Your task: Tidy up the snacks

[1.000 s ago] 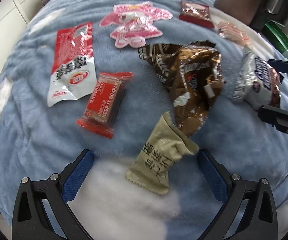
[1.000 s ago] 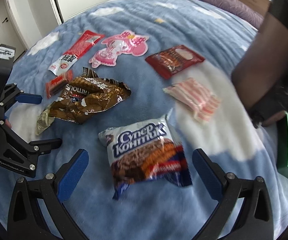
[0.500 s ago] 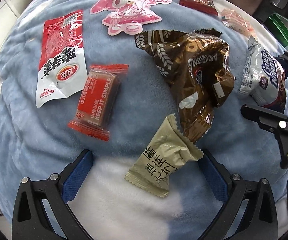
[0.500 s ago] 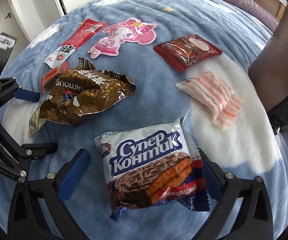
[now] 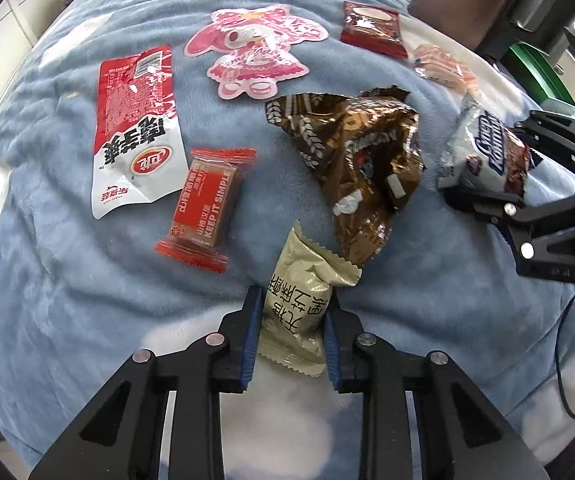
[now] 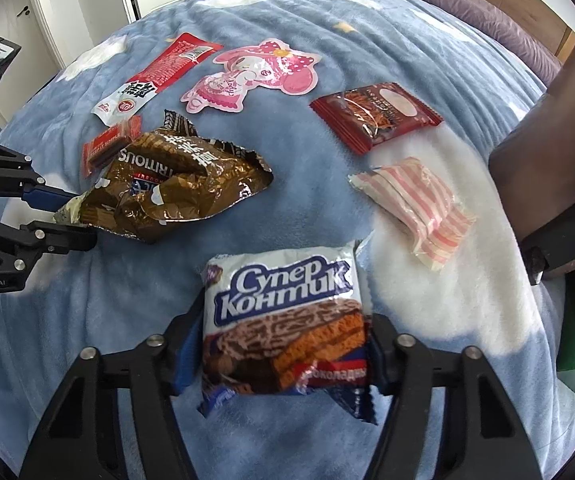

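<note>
My left gripper (image 5: 292,312) is shut on a beige snack packet (image 5: 301,300) that lies on the blue blanket. My right gripper (image 6: 283,344) is shut on a white and blue wafer pack (image 6: 283,316), which also shows in the left wrist view (image 5: 483,152). A crumpled brown bag (image 5: 359,168) lies between the two grippers and shows in the right wrist view (image 6: 179,184) too. The left gripper appears at the left edge of the right wrist view (image 6: 53,212).
Other snacks lie on the blanket (image 5: 47,260): a red bar (image 5: 207,204), a red and white pouch (image 5: 135,128), a pink character pack (image 5: 255,48), a dark red packet (image 6: 375,116) and a pink striped packet (image 6: 415,208). A dark chair (image 6: 547,160) stands at the right.
Both grippers have closed: the left one on the beige packet, the right one on the wafer pack. Both were open around these snacks half a second ago.
</note>
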A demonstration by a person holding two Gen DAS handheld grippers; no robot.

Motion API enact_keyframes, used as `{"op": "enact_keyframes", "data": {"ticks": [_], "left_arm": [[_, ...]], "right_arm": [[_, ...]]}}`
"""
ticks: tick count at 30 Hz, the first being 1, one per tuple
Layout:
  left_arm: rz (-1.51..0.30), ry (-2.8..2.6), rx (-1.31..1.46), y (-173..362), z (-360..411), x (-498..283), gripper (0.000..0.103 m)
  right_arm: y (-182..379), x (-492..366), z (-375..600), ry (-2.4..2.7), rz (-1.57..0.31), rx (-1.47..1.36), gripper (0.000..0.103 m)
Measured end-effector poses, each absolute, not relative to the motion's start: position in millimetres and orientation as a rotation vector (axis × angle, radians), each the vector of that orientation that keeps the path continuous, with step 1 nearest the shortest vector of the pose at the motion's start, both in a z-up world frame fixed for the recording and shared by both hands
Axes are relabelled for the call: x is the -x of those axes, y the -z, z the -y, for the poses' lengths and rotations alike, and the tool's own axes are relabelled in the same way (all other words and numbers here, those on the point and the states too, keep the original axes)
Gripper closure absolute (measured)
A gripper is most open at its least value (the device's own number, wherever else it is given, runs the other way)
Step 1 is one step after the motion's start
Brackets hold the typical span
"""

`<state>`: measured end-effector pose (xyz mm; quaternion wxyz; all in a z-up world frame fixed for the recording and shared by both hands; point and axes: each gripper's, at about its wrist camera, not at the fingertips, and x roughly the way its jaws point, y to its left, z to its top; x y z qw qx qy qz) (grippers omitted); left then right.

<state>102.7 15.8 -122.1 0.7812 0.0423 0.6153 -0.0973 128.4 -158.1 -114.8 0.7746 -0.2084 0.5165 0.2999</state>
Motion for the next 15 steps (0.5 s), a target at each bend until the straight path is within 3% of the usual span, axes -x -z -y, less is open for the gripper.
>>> {"op": "enact_keyframes", "data": {"ticks": [6,15], "left_arm": [[-1.296,0.240,-0.066,104.1,-11.5,-93.8,0.081],[-1.246,0.154,-0.070,72.4,-12.6,-79.0,0.081]], "right_arm": [[112.0,-128.7,165.2,-0.651,-1.120,0.405,0.040],[97.4,-128.2,185.7,-0.645,-1.129,0.263,0.041]]}}
